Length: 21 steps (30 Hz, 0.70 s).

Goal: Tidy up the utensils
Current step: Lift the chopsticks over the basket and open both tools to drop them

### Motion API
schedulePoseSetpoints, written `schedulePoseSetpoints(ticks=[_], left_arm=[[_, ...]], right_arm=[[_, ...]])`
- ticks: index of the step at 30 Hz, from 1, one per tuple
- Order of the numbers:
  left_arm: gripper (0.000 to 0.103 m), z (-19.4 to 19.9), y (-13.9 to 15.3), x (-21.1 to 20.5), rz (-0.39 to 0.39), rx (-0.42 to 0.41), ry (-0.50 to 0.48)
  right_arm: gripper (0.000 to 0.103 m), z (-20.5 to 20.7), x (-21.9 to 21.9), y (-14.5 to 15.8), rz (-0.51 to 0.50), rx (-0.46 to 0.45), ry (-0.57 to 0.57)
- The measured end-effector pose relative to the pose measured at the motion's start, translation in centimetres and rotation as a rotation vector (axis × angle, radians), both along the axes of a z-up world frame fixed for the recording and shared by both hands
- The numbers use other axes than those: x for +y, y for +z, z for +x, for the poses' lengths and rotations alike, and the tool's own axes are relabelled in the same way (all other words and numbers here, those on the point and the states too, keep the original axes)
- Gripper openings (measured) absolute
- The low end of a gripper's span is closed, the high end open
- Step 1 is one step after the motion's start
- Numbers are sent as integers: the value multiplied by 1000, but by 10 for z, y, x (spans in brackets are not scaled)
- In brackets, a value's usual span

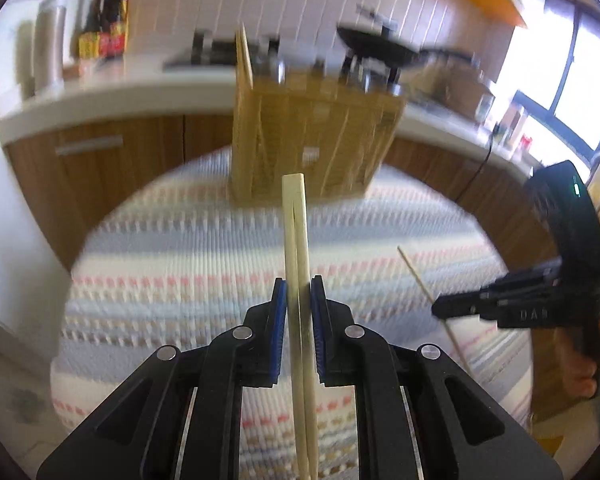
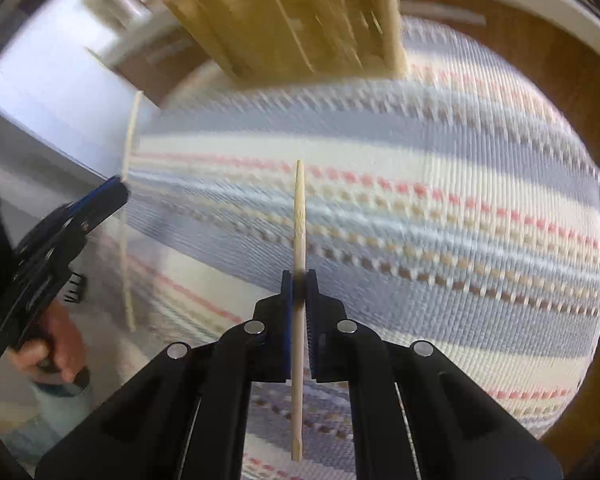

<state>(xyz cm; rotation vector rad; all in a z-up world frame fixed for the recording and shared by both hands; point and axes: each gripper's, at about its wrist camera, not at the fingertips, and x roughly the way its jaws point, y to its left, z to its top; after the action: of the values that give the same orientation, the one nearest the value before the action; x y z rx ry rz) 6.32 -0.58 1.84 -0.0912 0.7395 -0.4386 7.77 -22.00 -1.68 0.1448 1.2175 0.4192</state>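
Left gripper [image 1: 299,292] clenched on chopstick pair [image 1: 294,216]; right gripper [image 2: 299,280] grasping single chopstick [image 2: 299,216]. Wooden holder [image 1: 314,136] ahead of fingers on table [image 1: 180,240]. Carry step, I'd say; next: tip upright, drop in.

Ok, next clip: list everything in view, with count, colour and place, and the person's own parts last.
chopsticks: two, pale wood, in left tongs
stick: one, pale, thin, in right tongs
utensil holder: one, bamboo, far side of table
table cover: one, striped grey, cream, pink
pan: one, black, on stove
left tongs: black, blue pads, shut on chopsticks
right tongs: black, shut on stick
hand: one, gripping left handle
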Motion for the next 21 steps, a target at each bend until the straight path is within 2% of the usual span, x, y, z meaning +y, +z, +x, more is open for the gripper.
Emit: schedulePoseSetpoints(ticks=[5, 10, 15, 21], left_arm=[[10, 6, 57, 7, -104, -158, -2], [10, 23, 110, 1, -161, -336, 11], [10, 41, 145, -17, -184, -511, 39], [10, 65, 152, -37, -182, -663, 79]], right_arm=[[4, 1, -10, 64, 131, -212, 31], [4, 22, -14, 125, 238, -440, 24], [4, 34, -16, 177, 204, -671, -23], [4, 56, -30, 210, 154, -903, -105]])
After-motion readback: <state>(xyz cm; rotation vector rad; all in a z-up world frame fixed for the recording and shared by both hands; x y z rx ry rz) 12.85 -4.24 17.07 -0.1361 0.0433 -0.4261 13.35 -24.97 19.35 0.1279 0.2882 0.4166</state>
